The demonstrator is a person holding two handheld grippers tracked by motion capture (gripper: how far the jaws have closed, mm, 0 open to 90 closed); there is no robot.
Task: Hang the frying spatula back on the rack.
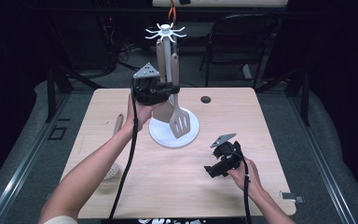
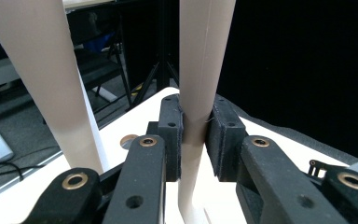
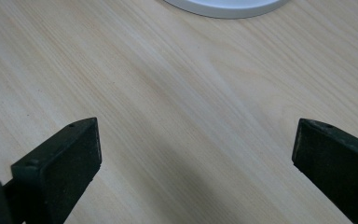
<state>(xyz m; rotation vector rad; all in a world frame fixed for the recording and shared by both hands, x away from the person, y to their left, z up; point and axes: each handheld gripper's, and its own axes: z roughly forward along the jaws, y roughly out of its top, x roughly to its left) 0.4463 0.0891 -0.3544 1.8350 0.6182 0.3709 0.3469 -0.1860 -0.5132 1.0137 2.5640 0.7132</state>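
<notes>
A white utensil stand with a round base and a ring of hooks on top stands at the table's middle. A tan slotted spatula hangs upright beside its pole. My left gripper is raised beside the stand and shut on the spatula's handle; both pads press on it. A second tan utensil hangs next to it, and its handle is left of the jaws. My right gripper rests low over the table at the front right, open, with bare wood between its jaws.
A tan skimmer lies on the wooden table at the left, partly under the left forearm. A round hole is in the table behind the stand. A black chair stands beyond the far edge.
</notes>
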